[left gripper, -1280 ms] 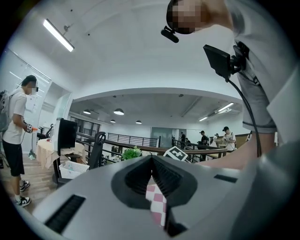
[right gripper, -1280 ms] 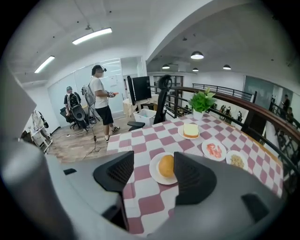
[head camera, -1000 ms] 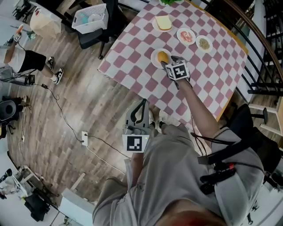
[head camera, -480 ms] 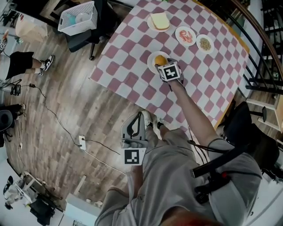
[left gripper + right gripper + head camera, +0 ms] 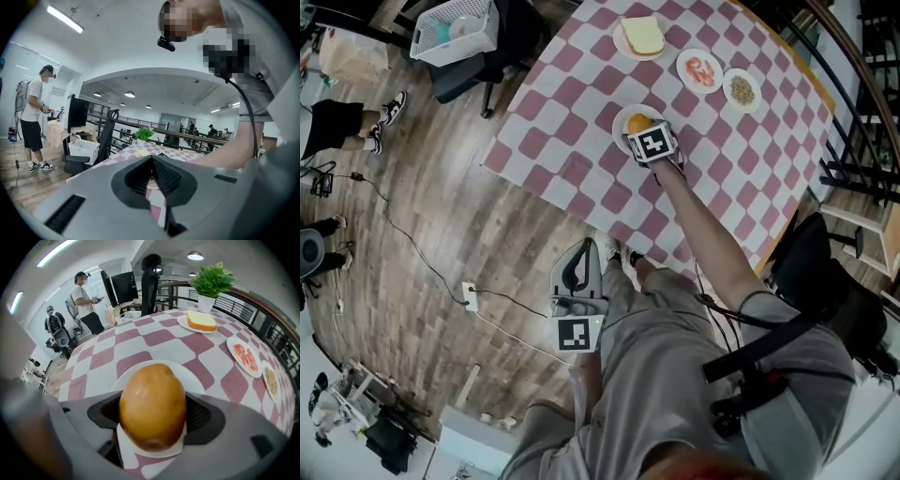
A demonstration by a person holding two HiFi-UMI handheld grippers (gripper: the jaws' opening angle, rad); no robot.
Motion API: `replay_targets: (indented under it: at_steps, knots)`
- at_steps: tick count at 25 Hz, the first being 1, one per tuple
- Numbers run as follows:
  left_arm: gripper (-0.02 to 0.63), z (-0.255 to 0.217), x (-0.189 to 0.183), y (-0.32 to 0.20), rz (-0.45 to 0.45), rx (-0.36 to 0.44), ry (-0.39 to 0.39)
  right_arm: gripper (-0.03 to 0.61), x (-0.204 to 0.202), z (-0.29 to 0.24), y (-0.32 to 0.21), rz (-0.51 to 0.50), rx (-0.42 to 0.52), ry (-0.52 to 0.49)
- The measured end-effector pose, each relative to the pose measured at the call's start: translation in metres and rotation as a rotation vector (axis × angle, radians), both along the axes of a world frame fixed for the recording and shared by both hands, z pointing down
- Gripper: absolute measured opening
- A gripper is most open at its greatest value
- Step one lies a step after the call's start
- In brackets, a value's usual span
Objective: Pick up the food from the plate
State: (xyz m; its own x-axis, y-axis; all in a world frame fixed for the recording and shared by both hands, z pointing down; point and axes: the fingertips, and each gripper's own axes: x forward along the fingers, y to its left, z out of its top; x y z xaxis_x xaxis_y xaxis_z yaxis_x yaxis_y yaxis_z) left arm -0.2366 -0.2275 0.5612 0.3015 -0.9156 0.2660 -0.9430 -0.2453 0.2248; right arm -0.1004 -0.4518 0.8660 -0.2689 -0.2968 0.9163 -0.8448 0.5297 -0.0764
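My right gripper [image 5: 152,416] has just been opening its jaws wide, so they straddle the orange food [image 5: 150,390] lying on its white plate [image 5: 197,378] (not squeezed yet). The left gripper [image 5: 152,161] hangs closed and empty, because it is not needed.

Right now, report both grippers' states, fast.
Left gripper: shut, nothing between its jaws.
Right gripper: open, jaws have just been opening, straddling the yellow-brown food on the plate, not gripping it.

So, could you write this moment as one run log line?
right gripper: jaws just opening, bun on plate between them, not gripped | left gripper: shut, empty | step: reaching
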Motion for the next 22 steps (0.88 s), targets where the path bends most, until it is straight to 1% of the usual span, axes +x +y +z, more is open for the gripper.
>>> replay_targets:
  at_steps: [4, 8, 10, 15, 22]
  knots:
    - [0.006, -0.0008, 0.0028, -0.0071, 0.006, 0.001, 0.013, 0.356, -0.0014, -0.0012, -0.0009, 0.004, 0.026, -0.021]
    - [0.008, -0.0046, 0.0058, -0.0098, 0.001, 0.002, 0.031, 0.356, -0.0017, -0.0001, 0.0015, 0.003, 0.009, -0.012]
    - [0.008, -0.0045, 0.0068, -0.0098, 0.006, -0.003, 0.025, 0.356, -0.0001, 0.0006, 0.0022, 0.008, 0.011, -0.008]
    - [0.008, -0.0023, 0.0047, -0.0074, 0.006, -0.004, 0.025, 0.354, 0.0002, 0.0014, -0.0016, -0.009, 0.052, -0.014]
    - [0.007, 0.0019, 0.0023, -0.0006, -0.011, -0.004, 0.023, 0.354, -0.0027, 0.0058, -0.0028, -0.015, 0.053, -0.027]
